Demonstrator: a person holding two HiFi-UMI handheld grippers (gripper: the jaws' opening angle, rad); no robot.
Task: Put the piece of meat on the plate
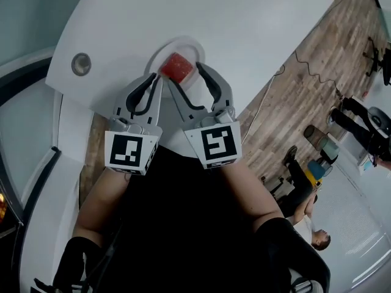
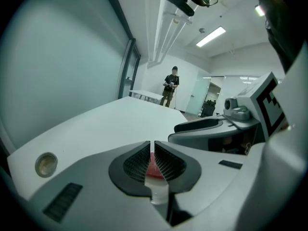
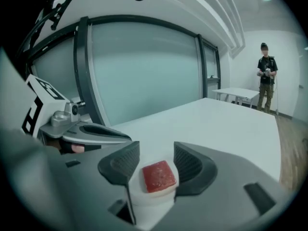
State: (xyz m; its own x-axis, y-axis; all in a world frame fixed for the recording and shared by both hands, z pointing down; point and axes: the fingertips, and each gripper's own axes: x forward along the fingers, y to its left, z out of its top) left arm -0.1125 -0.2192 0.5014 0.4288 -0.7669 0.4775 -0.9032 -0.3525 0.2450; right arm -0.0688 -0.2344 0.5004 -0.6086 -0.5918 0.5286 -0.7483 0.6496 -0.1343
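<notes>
**Meat lies on the plate, both grippers empty above it**

In the head view, the piece of meat (image 1: pixel 176 66) sits just above the frame's centre, in the middle of a small white plate (image 1: pixel 195 46) on the white table (image 1: pixel 256 17). It is a red, roughly square slab, and it fills most of the plate's well.

The right gripper (image 3: pixel 156 154) has its jaws spread wide. In its own view the meat shows low and centre in the gap between them, with neither pad touching it. The left gripper (image 2: pixel 152 150) has its jaws drawn almost together. Only a thin slit is left, a sliver of red shows through it, and nothing is clamped.

By how things lie, the placing looks finished.

On handling, the slab looks light and somewhat soft, and its mottled, faintly shiny top suggests it may be slick. Should it need moving again, the two opposite flat sides are the best purchase. The pads should sit low and square on those sides with only gentle closure, because a hard squeeze could deform it or squirt it out.

The plate is small and probably light. A jaw catching its rim could slide or tip it, so an approach from above seems safer than one from the side.
</notes>
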